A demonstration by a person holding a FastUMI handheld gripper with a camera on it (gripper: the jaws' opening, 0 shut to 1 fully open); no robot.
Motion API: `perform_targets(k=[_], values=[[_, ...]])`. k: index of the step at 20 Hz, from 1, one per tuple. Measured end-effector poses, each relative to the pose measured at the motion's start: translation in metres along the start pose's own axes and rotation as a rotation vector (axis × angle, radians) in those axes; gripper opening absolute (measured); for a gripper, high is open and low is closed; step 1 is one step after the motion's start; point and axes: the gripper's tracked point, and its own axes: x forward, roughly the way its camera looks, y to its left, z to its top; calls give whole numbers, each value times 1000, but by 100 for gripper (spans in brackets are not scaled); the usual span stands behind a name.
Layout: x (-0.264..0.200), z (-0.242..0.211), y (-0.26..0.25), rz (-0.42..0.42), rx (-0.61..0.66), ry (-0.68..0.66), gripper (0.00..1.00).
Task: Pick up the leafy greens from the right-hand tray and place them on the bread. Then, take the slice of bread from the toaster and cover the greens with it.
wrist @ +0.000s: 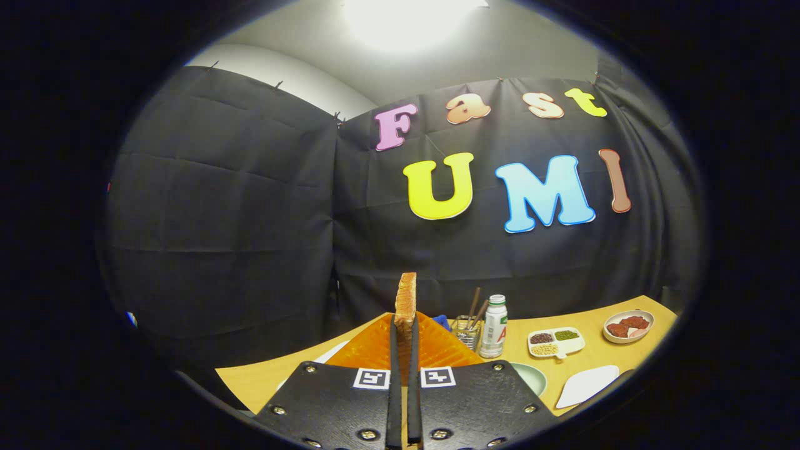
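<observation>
A slice of toasted bread (407, 299) stands on edge, upright, held high above the table. My gripper (405, 325) is shut on its lower part, both fingers pressing its two faces. Below and beyond the fingers lies an orange mat (437, 351) on the wooden table (600, 328). The toaster, the leafy greens and the other bread are hidden from me.
Right of the mat stand a wire holder with sticks (467, 328) and a white bottle (495, 325). Further right are a divided dish of beans (555, 342), a bowl of red food (629, 325), a white plate (587, 385) and a pale green bowl (531, 377).
</observation>
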Motion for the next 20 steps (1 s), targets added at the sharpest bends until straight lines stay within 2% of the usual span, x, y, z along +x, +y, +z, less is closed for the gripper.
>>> perform_targets(k=[8,16,20], values=[[-3,-25,-57,-89,-17,53,4],[2,-55,-80,-86,-42,107,4],[10,-76,-89,-73,-9,160,4]])
